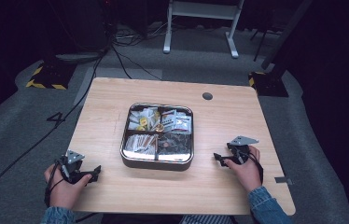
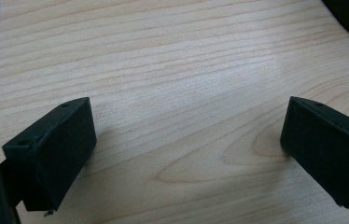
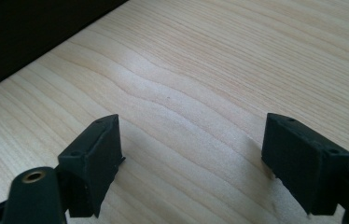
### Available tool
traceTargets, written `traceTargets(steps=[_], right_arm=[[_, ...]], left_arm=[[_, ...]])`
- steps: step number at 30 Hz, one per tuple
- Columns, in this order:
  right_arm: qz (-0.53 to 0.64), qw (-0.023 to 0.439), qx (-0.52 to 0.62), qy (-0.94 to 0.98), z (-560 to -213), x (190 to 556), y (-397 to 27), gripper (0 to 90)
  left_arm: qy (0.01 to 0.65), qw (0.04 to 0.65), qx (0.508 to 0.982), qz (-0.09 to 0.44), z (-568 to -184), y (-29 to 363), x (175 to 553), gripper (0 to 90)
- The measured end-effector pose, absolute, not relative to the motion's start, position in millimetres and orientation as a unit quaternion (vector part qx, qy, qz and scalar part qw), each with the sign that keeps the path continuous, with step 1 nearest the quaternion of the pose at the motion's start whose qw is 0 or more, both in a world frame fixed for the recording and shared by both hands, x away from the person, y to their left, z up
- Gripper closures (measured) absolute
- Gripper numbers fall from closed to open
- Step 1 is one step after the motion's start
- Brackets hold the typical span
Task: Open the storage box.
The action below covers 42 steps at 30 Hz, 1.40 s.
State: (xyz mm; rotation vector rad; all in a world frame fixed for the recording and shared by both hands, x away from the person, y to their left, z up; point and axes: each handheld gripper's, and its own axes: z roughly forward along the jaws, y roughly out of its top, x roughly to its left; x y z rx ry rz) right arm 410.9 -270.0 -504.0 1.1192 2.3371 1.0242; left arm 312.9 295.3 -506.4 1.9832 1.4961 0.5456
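On surface (image 1: 116, 93) centre: metal divided tray (image 1: 157, 164) of packets, untouched | left hand-held gripper (image 1: 93, 174) near-left, right hand-held gripper (image 1: 219, 157) beside tray, both jaws wide, empty | risk: loose packets slipping or snagging a divider on pickup

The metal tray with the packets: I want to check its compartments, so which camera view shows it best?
The high view: the metal tray sits mid-table, seen from above, its divided compartments and the packets inside all visible. The left gripper view may catch a dark curved edge at its top right corner, though that is uncertain; the right gripper view looks at bare table.
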Motion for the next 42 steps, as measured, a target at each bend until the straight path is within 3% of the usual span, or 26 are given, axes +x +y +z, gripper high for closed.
traceTargets(steps=[7, 18, 21, 42], right_arm=[[0.359, 0.171, 0.394, 0.829, -501, 412, -269, 27.0], [0.369, 0.152, 0.403, 0.824, -494, 412, -273, 29.6], [0.388, 0.127, 0.416, 0.813, -489, 411, -274, 29.8], [0.459, 0.14, 0.365, 0.798, -439, 400, -263, 35.0]], left_arm=[[0.562, 0.295, 0.745, 0.205, -506, 295, 313, 3.8], [0.562, 0.295, 0.745, 0.205, -506, 295, 313, 3.8], [0.562, 0.295, 0.745, 0.205, -506, 295, 313, 3.8], [0.562, 0.295, 0.745, 0.205, -506, 295, 313, 3.8]])
